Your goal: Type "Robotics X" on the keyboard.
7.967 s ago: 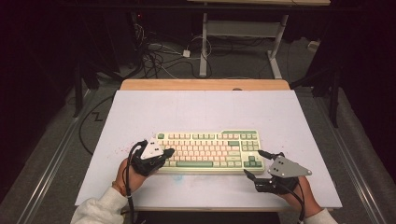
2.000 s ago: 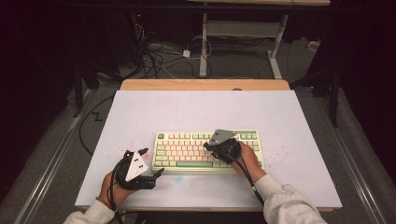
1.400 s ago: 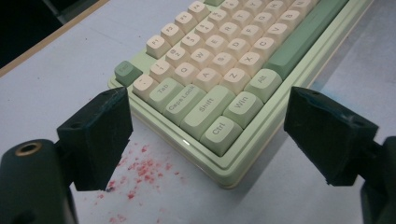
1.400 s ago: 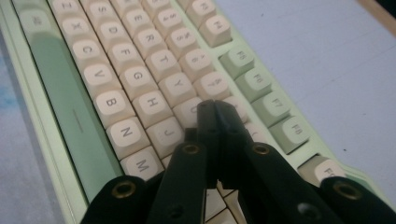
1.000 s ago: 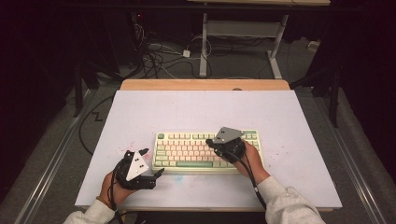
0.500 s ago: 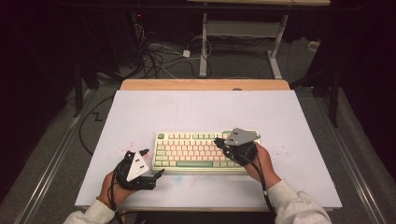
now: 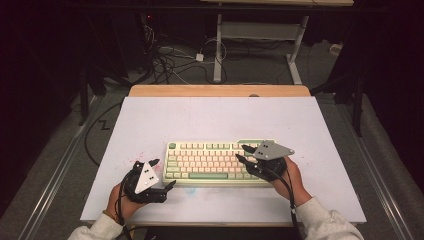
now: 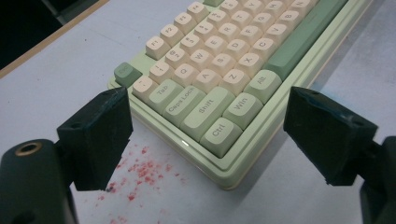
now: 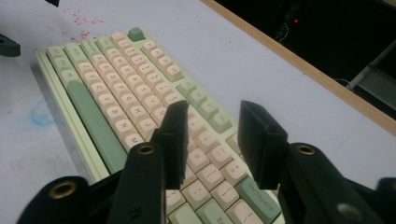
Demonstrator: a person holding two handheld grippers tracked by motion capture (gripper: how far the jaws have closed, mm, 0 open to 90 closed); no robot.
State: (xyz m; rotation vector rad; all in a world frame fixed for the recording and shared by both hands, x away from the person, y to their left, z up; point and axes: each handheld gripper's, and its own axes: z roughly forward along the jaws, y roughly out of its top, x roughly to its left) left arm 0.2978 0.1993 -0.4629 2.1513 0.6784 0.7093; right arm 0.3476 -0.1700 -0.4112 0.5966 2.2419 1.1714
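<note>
Right gripper [image 7: 243, 153] moved right, hiding keyboard [image 7: 210, 162] keys.

One keyboard [image 7: 215, 162], two claws, left [image 7: 167, 175] & right [image 7: 241, 152].

Black left gripper [image 7: 156, 176] and right gripper [image 7: 246, 154], each topped by a grey three-cornered plate with small dark holes. Thick, blocky black jaws, brass-ringed screw holes at their roots. Black cables trailing along light grey sleeves [image 7: 327, 222].
</note>
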